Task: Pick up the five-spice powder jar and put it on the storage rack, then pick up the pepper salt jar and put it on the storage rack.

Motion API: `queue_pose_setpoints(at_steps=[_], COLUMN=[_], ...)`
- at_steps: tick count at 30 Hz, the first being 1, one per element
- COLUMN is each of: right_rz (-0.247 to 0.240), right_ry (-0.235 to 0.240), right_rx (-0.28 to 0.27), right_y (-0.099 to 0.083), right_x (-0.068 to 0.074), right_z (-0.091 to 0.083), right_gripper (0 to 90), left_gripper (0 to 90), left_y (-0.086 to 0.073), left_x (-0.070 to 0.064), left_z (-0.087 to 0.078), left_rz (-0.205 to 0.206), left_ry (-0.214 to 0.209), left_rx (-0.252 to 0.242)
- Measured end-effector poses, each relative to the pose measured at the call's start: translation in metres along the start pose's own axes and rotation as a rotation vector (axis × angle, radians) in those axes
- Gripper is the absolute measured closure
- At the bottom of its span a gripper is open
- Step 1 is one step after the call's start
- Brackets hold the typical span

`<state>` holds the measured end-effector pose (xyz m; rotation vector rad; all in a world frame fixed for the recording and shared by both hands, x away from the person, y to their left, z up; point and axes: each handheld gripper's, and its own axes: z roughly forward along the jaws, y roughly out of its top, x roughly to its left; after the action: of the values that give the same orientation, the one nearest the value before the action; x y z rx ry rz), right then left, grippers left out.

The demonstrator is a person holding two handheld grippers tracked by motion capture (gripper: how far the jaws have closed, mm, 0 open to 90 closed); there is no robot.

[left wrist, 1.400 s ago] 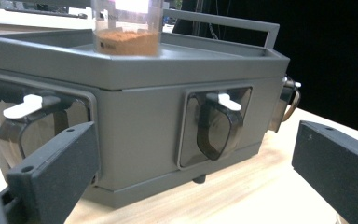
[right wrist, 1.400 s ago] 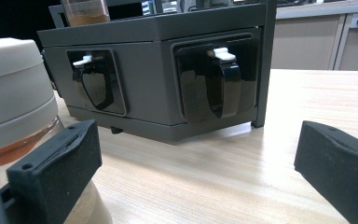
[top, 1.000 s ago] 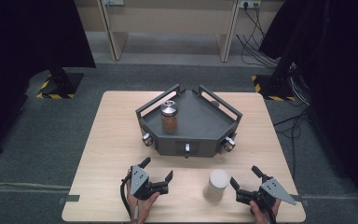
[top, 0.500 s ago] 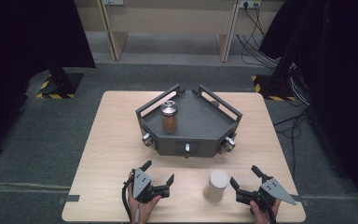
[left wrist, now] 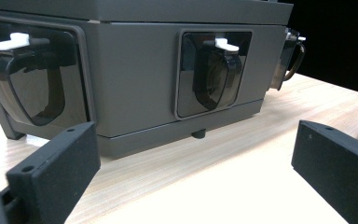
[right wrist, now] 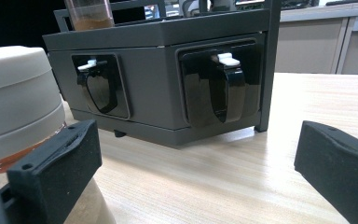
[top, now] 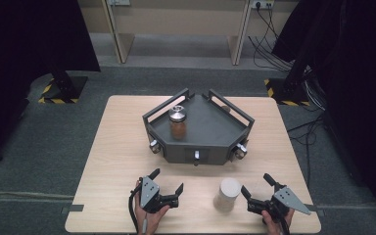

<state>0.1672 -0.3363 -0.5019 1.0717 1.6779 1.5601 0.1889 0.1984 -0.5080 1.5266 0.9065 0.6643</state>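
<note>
One white-lidded jar [top: 226, 194] just left of right claw [top: 259, 193].

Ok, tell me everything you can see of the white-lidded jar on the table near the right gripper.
The jar stands upright on the wooden table, in front of the grey station and just left of the right gripper. It has a broad off-white lid, seemingly plastic, with a groove round it, above a clear body holding something brownish. In the right gripper view it sits just beyond the left jaw; contact cannot be told. The jaws stand wide apart, not around it.
</note>
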Motion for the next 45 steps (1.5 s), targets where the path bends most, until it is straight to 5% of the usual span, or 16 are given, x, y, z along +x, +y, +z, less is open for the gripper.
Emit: queue_pose_setpoints(at_steps=[45], right_rz=[0.007], right_ry=[-0.005], right_rx=[-0.008], right_y=[0.0001], right_x=[-0.0005], right_z=[-0.0016], right_gripper=[0.8], left_gripper=[0.2], left_y=[0.0003], left_x=[-0.0002], left_z=[0.0007], left_rz=[0.004], left_ry=[-0.003], left_rx=[0.003])
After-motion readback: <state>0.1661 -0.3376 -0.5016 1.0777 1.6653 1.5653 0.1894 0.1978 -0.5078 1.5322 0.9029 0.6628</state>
